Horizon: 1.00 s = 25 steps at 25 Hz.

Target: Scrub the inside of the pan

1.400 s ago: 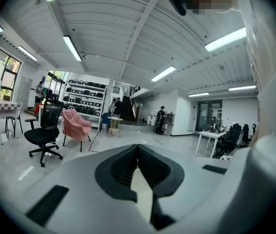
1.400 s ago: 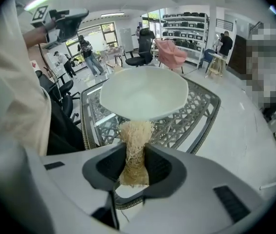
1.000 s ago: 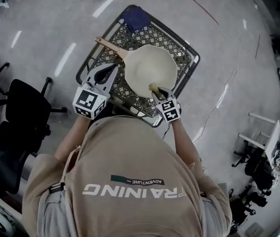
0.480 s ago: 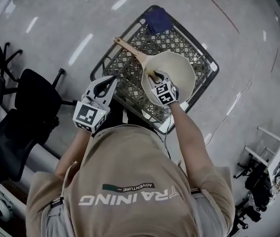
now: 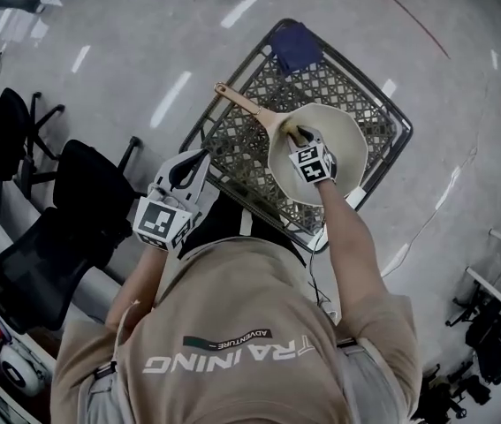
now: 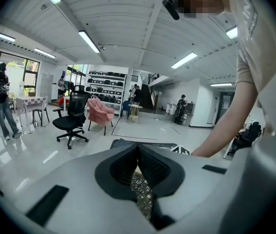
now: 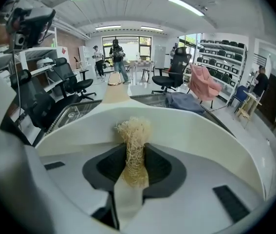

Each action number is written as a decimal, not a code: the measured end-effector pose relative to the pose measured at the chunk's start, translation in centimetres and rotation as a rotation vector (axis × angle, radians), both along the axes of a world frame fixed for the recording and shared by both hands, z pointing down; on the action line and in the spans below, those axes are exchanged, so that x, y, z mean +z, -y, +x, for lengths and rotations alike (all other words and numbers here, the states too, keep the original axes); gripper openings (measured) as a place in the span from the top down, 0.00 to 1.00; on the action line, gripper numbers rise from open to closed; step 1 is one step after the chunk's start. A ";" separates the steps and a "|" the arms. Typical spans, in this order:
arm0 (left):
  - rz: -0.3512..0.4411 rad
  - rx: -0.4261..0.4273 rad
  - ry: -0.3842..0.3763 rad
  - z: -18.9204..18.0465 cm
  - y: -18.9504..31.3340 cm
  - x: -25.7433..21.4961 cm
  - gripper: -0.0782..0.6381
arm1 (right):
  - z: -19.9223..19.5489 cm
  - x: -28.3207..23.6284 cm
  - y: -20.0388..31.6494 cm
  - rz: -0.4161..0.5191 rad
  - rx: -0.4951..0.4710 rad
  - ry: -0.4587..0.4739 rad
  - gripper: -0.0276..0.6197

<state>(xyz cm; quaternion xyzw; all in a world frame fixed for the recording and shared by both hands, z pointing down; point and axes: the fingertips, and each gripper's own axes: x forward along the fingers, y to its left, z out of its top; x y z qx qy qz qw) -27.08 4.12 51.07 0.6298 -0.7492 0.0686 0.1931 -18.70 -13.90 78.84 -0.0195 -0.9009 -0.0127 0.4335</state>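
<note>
On the wire-mesh table (image 5: 237,148) sits the pan (image 5: 334,144), a pale cream bowl with a smooth, matt inside and a tall curved wall, clean-looking in both the head view and the right gripper view. Its tan, wood-toned handle (image 5: 246,106) runs out toward the far left of the mesh. A dark blue cloth (image 5: 296,44) lies at the far corner of the table, well apart from the pan. The right tool (image 5: 299,137) reaches down into the bowl on the handle side, its jaws clamped on a straw-coloured fibrous scrubber (image 7: 134,140) whose frayed tuft sticks out past the pads toward the pan's wall. The left tool (image 5: 202,155) has its jaws together with nothing between them, and hovers over the near left edge of the table, apart from the pan. A second ago the right tool and its scrubber were at the near rim of the pan; they have since crossed the bowl to the handle side. The left tool, then just beside the pan's left rim, now stands further off from it.
</note>
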 end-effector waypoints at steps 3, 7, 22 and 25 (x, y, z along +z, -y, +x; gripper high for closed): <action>0.004 0.017 -0.007 0.3 1.1 0.2 0.87 | 0.0 0.1 2.4 0.046 0.023 -0.010 0.77; -0.007 0.057 0.013 1.0 2.4 0.4 0.87 | 1.1 0.1 6.7 0.108 0.095 -0.039 0.77; 0.005 0.095 0.024 2.8 4.7 -0.1 0.87 | 8.7 2.3 13.1 0.591 -0.289 -0.566 0.78; 0.012 0.087 0.016 3.4 4.4 -0.2 0.87 | 10.8 2.7 12.9 0.565 -0.336 -0.704 0.78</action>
